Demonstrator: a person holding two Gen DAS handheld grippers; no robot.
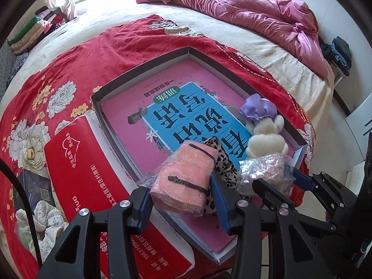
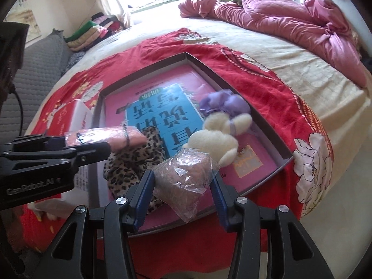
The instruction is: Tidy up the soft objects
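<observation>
My left gripper (image 1: pixel 183 197) is shut on a pink folded cloth in a clear bag (image 1: pixel 186 176), held above the near edge of a shallow grey box (image 1: pixel 139 69); it also shows in the right wrist view (image 2: pixel 102 137). My right gripper (image 2: pixel 183 190) is shut on a brownish soft item in a clear bag (image 2: pixel 186 174), also seen in the left wrist view (image 1: pixel 267 174). Inside the box lie a pink and blue book (image 2: pixel 153 111), a leopard-print cloth (image 2: pixel 130 165), a white plush toy (image 2: pixel 214 144) and a purple scrunchie (image 2: pixel 223 104).
The box sits on a red floral cloth (image 1: pixel 69 74) over a cream bed (image 2: pixel 302 65). A red and white carton (image 1: pixel 88 169) lies left of the box. A crumpled pink quilt (image 1: pixel 255 11) lies at the far side. Folded clothes (image 2: pixel 93 30) are stacked far left.
</observation>
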